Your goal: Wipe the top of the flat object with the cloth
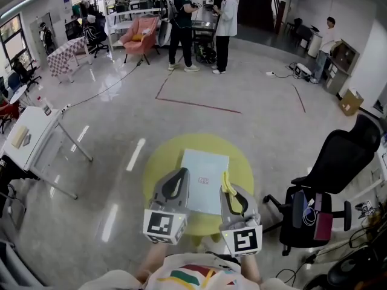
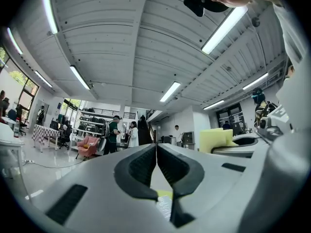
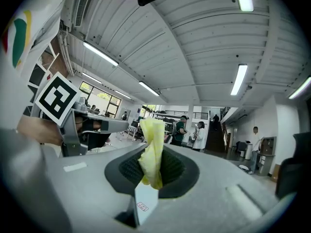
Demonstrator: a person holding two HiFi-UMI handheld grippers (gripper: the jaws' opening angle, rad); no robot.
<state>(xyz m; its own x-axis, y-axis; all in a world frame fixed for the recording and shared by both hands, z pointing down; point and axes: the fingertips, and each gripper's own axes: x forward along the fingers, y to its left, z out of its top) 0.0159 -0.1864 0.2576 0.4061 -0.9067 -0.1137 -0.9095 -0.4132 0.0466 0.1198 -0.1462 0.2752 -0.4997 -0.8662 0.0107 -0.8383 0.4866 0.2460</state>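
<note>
Left gripper [image 1: 179, 177]: held low over the near left edge of the flat object; the fingers are pressed together with nothing between them, as seen in its own view [image 2: 156, 152].
Right gripper [image 1: 228, 192]: held beside the left one, over the near right edge of the flat object; the fingers are clamped on the cloth [image 3: 153, 154].
Cloth [image 1: 225, 181]: yellow and bunched; a tuft is pushed out past the fingertips [image 3: 152, 140]. Whether the flat object is touched by it cannot be told.
Flat object [image 1: 205, 168]: a pale blue rectangle laid flat at the middle of the counter, with a small red mark towards its near end; part of it is seen through the gap under the right fingers [image 3: 145, 204].
Counter [image 1: 158, 162]: round and yellow, set on a glossy floor.
Chair [image 1: 329, 180]: black, placed to the right of the counter, apart from it.
People [image 1: 181, 26]: seen standing far across the room.
</note>
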